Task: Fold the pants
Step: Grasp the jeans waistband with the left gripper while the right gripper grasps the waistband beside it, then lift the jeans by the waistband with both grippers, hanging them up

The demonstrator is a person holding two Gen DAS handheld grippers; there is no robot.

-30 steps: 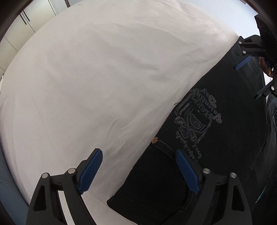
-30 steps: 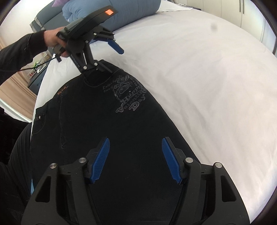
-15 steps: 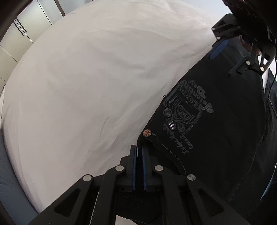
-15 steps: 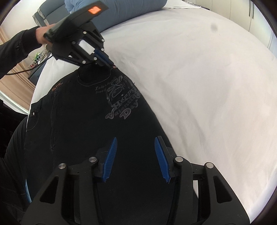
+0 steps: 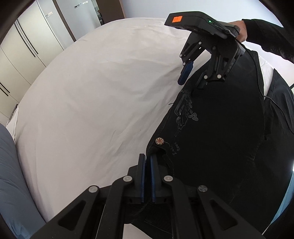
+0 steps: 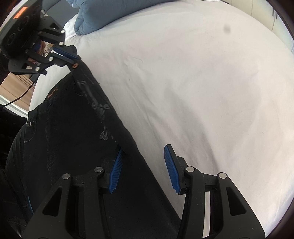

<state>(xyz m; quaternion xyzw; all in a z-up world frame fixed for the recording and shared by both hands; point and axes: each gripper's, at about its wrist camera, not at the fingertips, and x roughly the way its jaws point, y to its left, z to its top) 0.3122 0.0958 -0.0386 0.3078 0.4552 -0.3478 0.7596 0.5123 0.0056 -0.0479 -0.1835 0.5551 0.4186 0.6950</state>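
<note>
Black jeans with a grey printed back pocket lie along the edge of a white bed; they also show in the right wrist view. My left gripper is shut on the waistband corner beside a copper rivet and lifts it. In the right wrist view the left gripper pinches that corner. My right gripper is open, straddling the jeans' raised edge, left pad against the cloth. In the left wrist view the right gripper hangs open over the jeans.
The white bed sheet spreads wide to the side of the jeans. A blue-grey duvet lies at the bed's head. Wardrobe doors stand beyond the bed. A cable trails over the jeans.
My left gripper shut on the waistband corner and lifted it, raising the jeans' edge. My right gripper narrowed, then opened wider and moved to the jeans' edge.
</note>
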